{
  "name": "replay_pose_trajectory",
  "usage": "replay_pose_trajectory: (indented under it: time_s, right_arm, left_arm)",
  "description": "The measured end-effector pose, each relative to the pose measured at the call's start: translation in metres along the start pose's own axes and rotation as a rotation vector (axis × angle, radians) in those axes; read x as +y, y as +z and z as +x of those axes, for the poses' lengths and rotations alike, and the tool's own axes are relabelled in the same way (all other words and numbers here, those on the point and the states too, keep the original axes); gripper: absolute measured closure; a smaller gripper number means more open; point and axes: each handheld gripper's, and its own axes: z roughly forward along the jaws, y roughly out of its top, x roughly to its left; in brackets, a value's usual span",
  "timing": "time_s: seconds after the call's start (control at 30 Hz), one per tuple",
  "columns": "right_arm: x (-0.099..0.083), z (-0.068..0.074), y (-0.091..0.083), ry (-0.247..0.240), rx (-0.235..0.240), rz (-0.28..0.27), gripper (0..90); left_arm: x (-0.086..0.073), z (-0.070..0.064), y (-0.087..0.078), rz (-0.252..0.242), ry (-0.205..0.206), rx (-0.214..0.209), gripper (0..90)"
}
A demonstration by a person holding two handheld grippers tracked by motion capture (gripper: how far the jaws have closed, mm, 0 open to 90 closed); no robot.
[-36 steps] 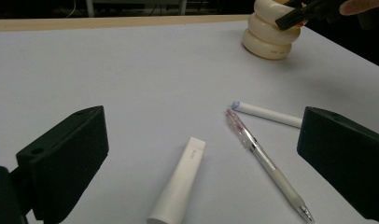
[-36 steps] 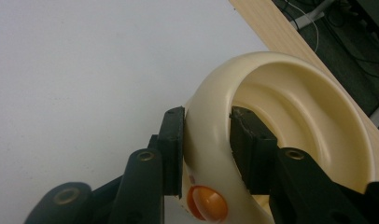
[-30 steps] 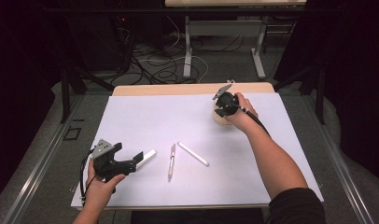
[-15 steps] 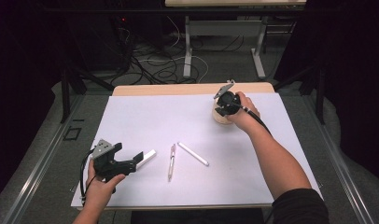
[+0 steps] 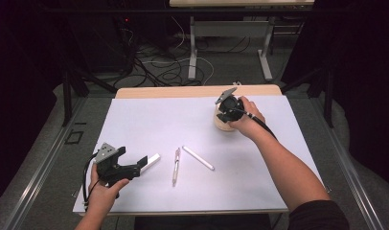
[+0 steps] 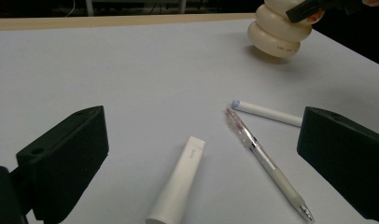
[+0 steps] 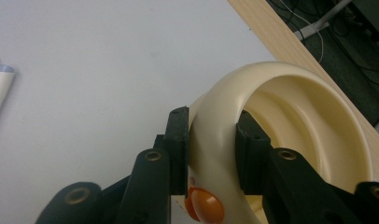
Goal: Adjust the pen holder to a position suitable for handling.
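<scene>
We begin with the largest item, the white paper sheet [image 5: 149, 120] covering the light wooden table [image 5: 149, 91]; both grippers work above it.

Next in size is the cream, ribbed, round plastic holder [image 7: 290, 121], an open cup with a rounded rim. In the right gripper view it sits directly between the jaws: one jaw lies against the outer wall, the other inside the rim, so the right gripper [image 7: 211, 140] is pinching the holder's wall. We see a smooth cream interior; its bottom is hidden, so we cannot tell whether it holds anything. A small orange round part [image 7: 204, 205] shows just below the jaws, against the holder's outer wall. In the high view the holder [image 5: 223, 123] stands under the right gripper [image 5: 227, 114], near the table's far edge.

The left gripper [image 6: 201, 158] has its jaws spread wide, gripping nothing. Between and ahead of those jaws lie three items flat on the sheet, none in any container:

1. A white tube with a squared cap [image 6: 178, 184], closest, just right of the left-hand jaw.
2. A clear-and-white ballpoint pen [image 6: 264, 163], beside the tube toward the right-hand jaw.
3. A slim white stick with a bluish tip [image 6: 267, 113], beyond the pen, its tip close to the pen's far end.

The holder [image 6: 276, 35] stands well beyond all three.
</scene>
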Motion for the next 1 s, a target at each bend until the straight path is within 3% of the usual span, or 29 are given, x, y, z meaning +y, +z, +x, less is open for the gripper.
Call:
replay_pose_trajectory:
  time_s: [0.43,1.0]
  right_arm:
    - [0.008,0.024,-0.011,-0.019,0.044,0.012,70.1]
    - [0.020,0.066,-0.019,-0.064,0.124,0.033,70.2]
  left_arm:
    - [0.000,0.000,0.000,-0.002,0.000,-0.001,2.2]
    - [0.000,-0.001,0.000,0.001,0.006,0.000,2.3]
